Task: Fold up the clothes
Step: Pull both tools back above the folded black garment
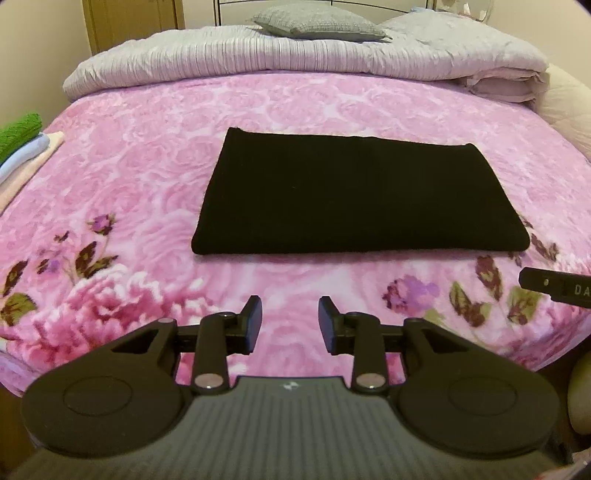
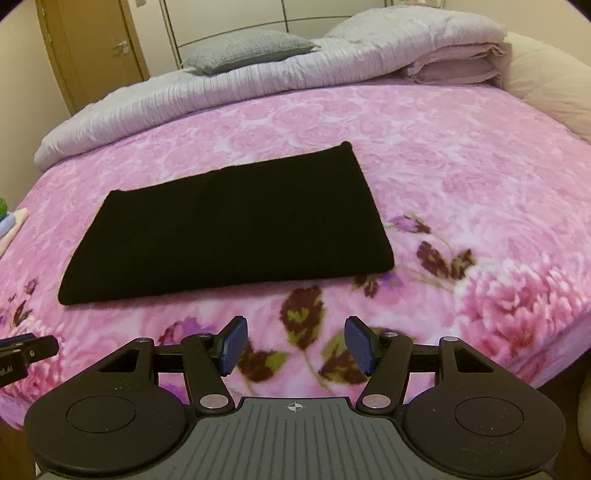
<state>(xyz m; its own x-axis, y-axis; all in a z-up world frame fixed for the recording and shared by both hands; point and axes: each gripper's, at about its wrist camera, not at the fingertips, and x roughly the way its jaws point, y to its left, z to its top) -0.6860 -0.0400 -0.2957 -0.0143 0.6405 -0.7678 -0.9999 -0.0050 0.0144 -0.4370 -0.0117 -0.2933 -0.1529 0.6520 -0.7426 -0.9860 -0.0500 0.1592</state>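
Observation:
A black garment [image 1: 360,194] lies folded into a flat rectangle in the middle of the pink floral blanket [image 1: 147,166]; the right wrist view shows the same black garment [image 2: 229,225] left of centre. My left gripper [image 1: 290,323] hovers over the blanket in front of the garment's near edge, open, with nothing between its pads. My right gripper [image 2: 293,345] is open too, its blue pads [image 2: 232,343] empty, in front of the garment's right corner. Each gripper's tip shows at the edge of the other's view.
A rolled grey-lilac duvet [image 1: 258,55] and a grey pillow [image 1: 317,22] lie along the head of the bed. A stack of folded clothes [image 1: 20,147], green on top, sits at the left edge. A beige cushion [image 2: 546,77] lies at the far right.

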